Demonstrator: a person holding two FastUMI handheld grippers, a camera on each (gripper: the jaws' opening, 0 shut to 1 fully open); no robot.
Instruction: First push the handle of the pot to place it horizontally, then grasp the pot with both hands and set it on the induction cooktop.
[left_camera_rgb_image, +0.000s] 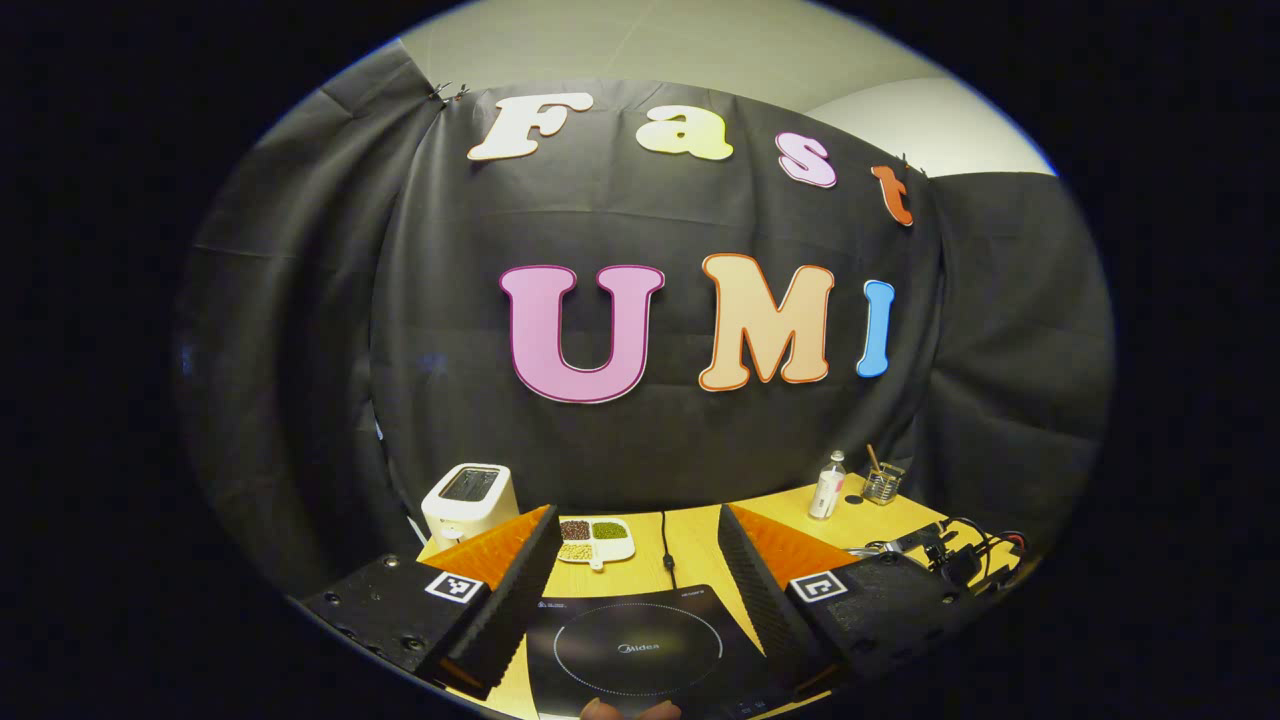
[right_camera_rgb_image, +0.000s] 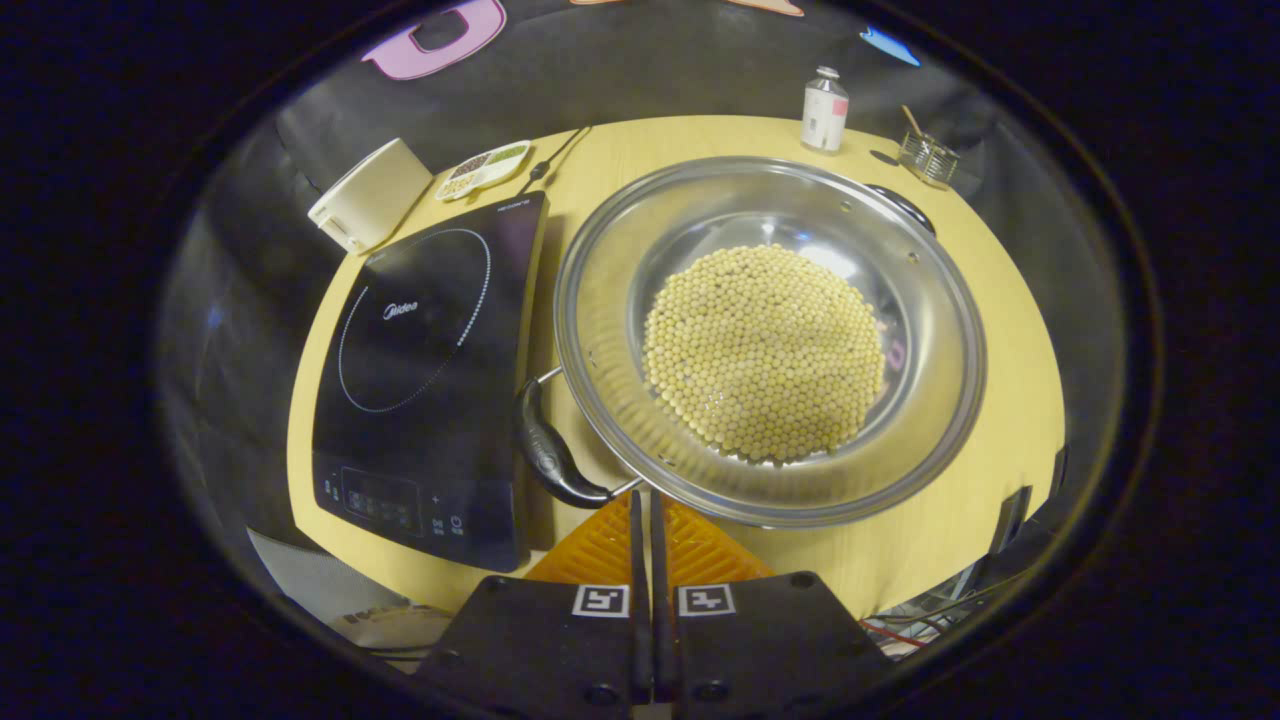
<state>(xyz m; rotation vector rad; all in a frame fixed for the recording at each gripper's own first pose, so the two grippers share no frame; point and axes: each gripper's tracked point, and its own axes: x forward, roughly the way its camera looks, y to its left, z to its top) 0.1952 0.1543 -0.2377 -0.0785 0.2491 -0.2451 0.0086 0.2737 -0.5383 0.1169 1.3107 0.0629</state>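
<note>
Right gripper view: the right gripper (right_camera_rgb_image: 647, 500) has its fingers pressed together with nothing between them, tips just below the near handle (right_camera_rgb_image: 548, 448) of the pot (right_camera_rgb_image: 770, 340). The pot, steel and holding a heap of pale beans (right_camera_rgb_image: 765, 352), stands on the wooden table (right_camera_rgb_image: 1000, 330) just right of the induction cooktop (right_camera_rgb_image: 430, 380), its rim close to the cooktop's edge. The near handle sits at the pot's lower left; a second dark handle (right_camera_rgb_image: 900, 205) shows at the far right rim, so the pair lie on a diagonal. The step in hand looks like the push. I would keep the fingers closed, lay their side against the handle's outer end, and sweep slowly so the pot turns in place rather than sliding, since the beans could shift. Whether the tips already touch the handle is hard to tell here.

Left gripper view adds what the other lacks: the left gripper (left_camera_rgb_image: 640, 560) is held wide apart and empty, raised above the cooktop's (left_camera_rgb_image: 640, 650) ring, with the toaster (left_camera_rgb_image: 470, 500), a divided dish (left_camera_rgb_image: 595, 540), a bottle (left_camera_rgb_image: 827, 485) and a glass (left_camera_rgb_image: 883, 483) along the back.
</note>
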